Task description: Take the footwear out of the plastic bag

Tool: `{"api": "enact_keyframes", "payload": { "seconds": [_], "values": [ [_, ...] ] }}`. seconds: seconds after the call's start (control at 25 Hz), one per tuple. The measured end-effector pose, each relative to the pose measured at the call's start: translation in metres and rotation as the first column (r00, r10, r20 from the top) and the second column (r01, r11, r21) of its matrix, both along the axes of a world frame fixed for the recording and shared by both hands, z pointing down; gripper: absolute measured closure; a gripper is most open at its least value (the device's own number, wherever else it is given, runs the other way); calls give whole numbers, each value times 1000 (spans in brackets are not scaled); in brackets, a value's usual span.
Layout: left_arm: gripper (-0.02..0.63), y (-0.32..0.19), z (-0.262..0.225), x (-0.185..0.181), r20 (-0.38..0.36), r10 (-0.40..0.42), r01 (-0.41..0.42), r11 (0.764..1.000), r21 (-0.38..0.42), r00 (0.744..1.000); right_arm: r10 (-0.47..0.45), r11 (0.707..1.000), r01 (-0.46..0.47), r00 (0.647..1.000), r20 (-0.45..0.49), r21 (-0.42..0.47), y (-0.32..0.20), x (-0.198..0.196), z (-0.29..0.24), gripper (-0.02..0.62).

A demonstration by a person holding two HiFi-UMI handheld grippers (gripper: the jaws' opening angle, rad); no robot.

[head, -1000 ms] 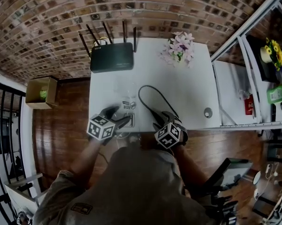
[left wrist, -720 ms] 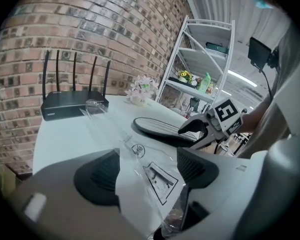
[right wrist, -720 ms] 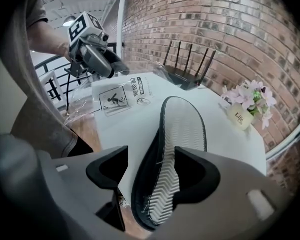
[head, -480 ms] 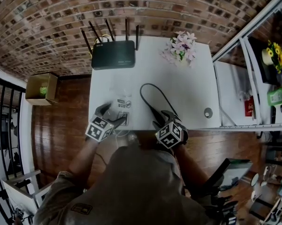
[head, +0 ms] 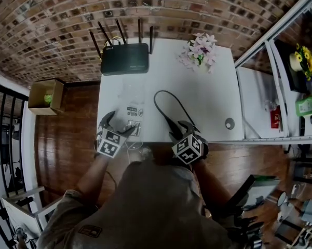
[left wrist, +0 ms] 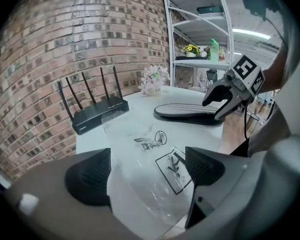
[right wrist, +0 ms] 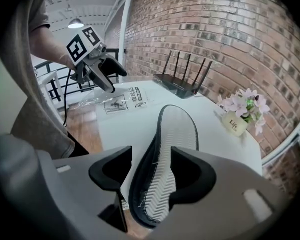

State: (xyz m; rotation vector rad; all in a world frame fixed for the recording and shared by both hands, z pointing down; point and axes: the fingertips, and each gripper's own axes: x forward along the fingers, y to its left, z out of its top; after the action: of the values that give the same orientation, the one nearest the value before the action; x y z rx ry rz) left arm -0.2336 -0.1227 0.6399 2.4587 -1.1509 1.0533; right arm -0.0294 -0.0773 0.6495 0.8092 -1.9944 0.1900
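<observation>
Jaws of left gripper (left wrist: 147, 171) just opened wide over plastic bag (left wrist: 138, 151); right gripper (right wrist: 150, 170) just closed onto slipper (right wrist: 175, 129).

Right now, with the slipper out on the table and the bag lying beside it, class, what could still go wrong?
1. The left gripper, its jaws just opened wide, no longer pinches the plastic bag. The bag lies loose at the near edge of the table and might slide off.
2. The right gripper, its jaws just closing, holds only the heel end of the slipper. If lifted, the slipper could twist or drop.
</observation>
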Motion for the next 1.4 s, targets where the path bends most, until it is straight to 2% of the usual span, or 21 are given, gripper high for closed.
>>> {"api": "enact_keyframes", "payload": {
  "seconds": [0.16,0.28,0.44,0.56,0.72,0.84,0.92,1.08,1.4],
  "values": [
    [161,-6,-15,0,-38,-15,18,998,63,999,-3,1000,2,1000,15,20,-2,1,-7,343],
    [161,-7,-29,4,-101,-10,21,994,107,995,-5,999,3,999,43,48,-6,0,-14,361],
    [165,0,-46,18,-215,2,29,990,139,977,-3,995,-9,994,110,104,-9,-2,-27,432],
    [181,13,-55,29,-256,0,39,988,147,967,-2,991,-22,984,177,136,-9,-1,-40,465],
    [293,28,-81,51,-287,-16,73,979,189,958,-22,985,-23,967,255,173,-5,7,-58,501],
    [415,45,-94,71,-318,-40,112,971,212,947,-28,982,-34,948,316,187,7,23,-75,531],
    [490,56,-104,90,-355,-49,135,966,222,934,-26,980,-47,934,357,193,16,37,-88,550],
    [580,83,-121,132,-432,-70,173,964,204,899,-30,977,-64,901,434,201,39,66,-106,581],
    [592,132,-137,187,-529,-96,214,963,167,843,-58,983,-47,843,535,180,85,97,-125,581]
  ]
}}
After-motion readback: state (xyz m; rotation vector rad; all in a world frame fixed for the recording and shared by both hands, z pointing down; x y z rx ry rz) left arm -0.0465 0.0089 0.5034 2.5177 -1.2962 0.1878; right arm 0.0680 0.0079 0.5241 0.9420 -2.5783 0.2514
